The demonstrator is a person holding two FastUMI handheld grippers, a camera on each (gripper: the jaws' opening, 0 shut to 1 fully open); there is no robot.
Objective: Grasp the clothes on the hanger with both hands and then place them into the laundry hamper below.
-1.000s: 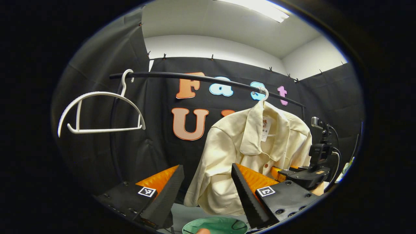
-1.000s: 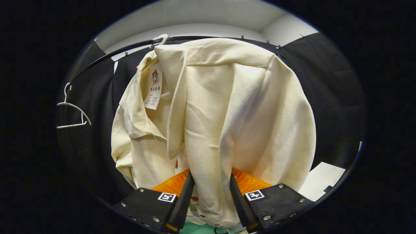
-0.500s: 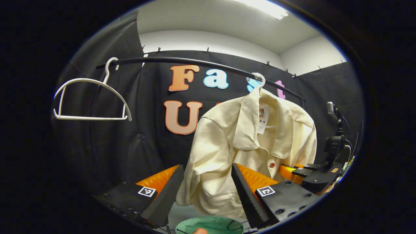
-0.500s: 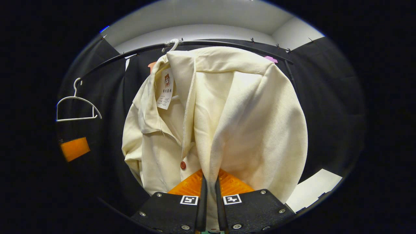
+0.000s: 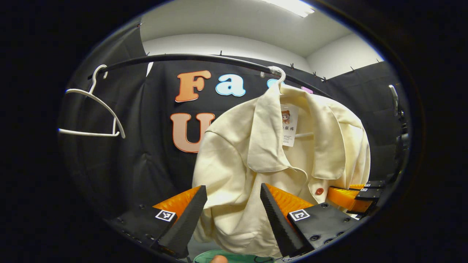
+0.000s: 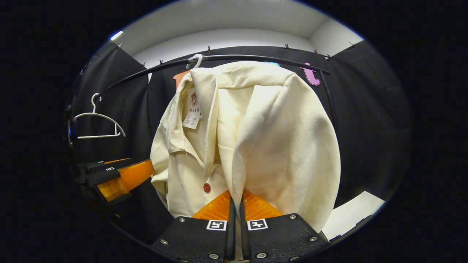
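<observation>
Right claw [image 6: 236, 233] pinches shirt [image 6: 278, 146]; left claw [image 5: 232, 215] gapes level around sleeve.

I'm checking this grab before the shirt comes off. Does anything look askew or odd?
The shirt hangs lopsided: the right gripper has pinched its front panel into a bunched fold, baring the collar and tag. The left gripper is open, with the sleeve between its fingers. No damage visible.

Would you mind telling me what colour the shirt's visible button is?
The button on the cream shirt is red, clearest in the right gripper view.
</observation>
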